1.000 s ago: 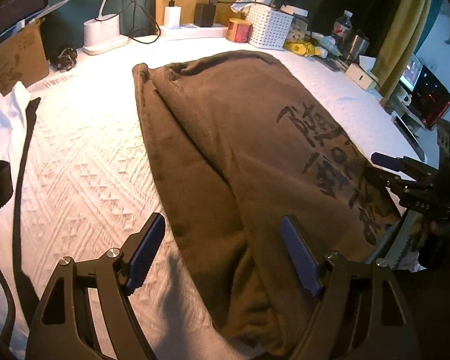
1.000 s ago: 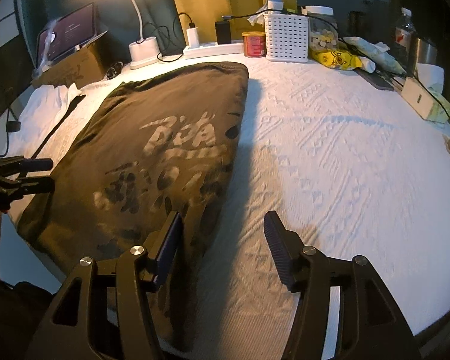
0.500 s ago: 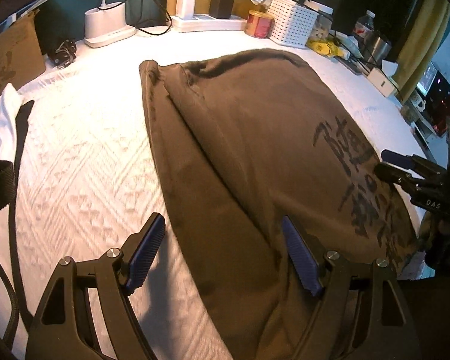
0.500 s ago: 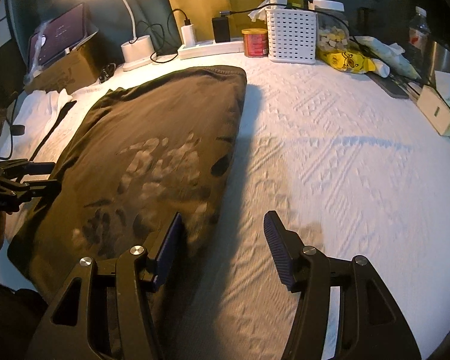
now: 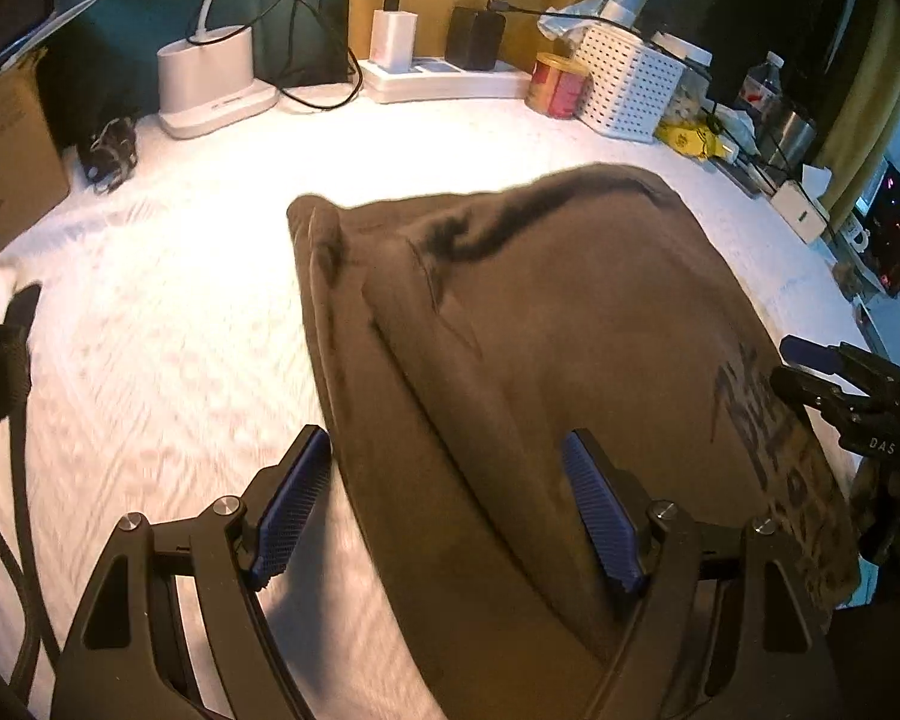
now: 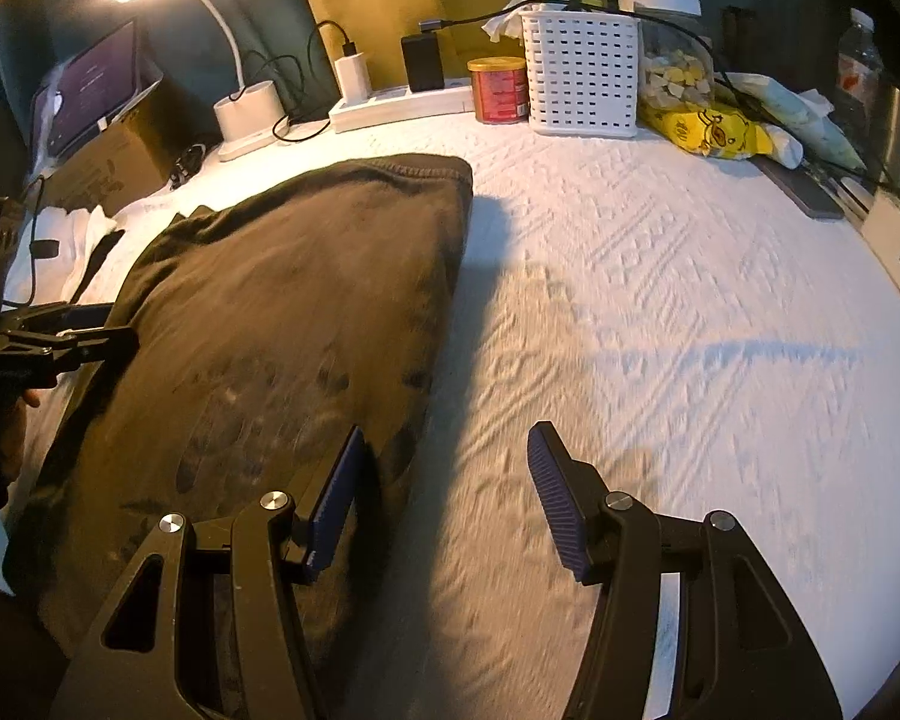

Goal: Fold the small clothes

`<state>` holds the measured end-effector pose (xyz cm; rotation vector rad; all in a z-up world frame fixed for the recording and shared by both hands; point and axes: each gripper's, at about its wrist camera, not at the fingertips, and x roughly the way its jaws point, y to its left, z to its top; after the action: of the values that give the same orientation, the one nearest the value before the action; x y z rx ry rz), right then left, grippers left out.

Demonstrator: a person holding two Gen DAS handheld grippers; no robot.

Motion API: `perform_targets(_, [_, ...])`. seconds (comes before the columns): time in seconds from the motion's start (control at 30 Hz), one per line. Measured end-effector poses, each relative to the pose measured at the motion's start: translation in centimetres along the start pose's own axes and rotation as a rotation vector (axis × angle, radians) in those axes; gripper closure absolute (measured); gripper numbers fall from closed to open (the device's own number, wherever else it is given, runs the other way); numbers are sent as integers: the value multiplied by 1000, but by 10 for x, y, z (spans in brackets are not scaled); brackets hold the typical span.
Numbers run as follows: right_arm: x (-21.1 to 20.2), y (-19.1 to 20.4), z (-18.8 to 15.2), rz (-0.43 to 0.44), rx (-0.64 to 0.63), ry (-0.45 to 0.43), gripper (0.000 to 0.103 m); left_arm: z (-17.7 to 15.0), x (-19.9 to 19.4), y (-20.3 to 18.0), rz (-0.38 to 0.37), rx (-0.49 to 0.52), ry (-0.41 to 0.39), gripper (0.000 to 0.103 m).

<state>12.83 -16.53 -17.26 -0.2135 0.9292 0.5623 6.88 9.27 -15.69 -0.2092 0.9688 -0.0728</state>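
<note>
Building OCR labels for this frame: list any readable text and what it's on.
"DAS": on the right tool, seen from the left wrist view.
Dark print on the brown shirt: blurred, unreadable.
Red can label: too small.
Yellow packet: cartoon only, no legible words.
Cardboard box marking: unreadable.

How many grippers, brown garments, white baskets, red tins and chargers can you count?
Grippers: 2 (left gripper, right gripper)
Brown garment: 1
White basket: 1
Red tin: 1
Chargers: 2 (white charger, black charger)
Total: 7
</note>
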Motion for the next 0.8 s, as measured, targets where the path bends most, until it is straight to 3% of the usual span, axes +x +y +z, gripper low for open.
perform_targets(0.3, [20,0,29,9,-25,-4,43,27,17,15,-9,2,-27,24])
perform_targets(0.6, [43,-6,62,27,-7,-37,40,44,26,22,-126,-22,-56,19])
perform_targets(0.8, [64,-7,81,61,-15,-26,40,45,36,-1,-191,77,-51,19])
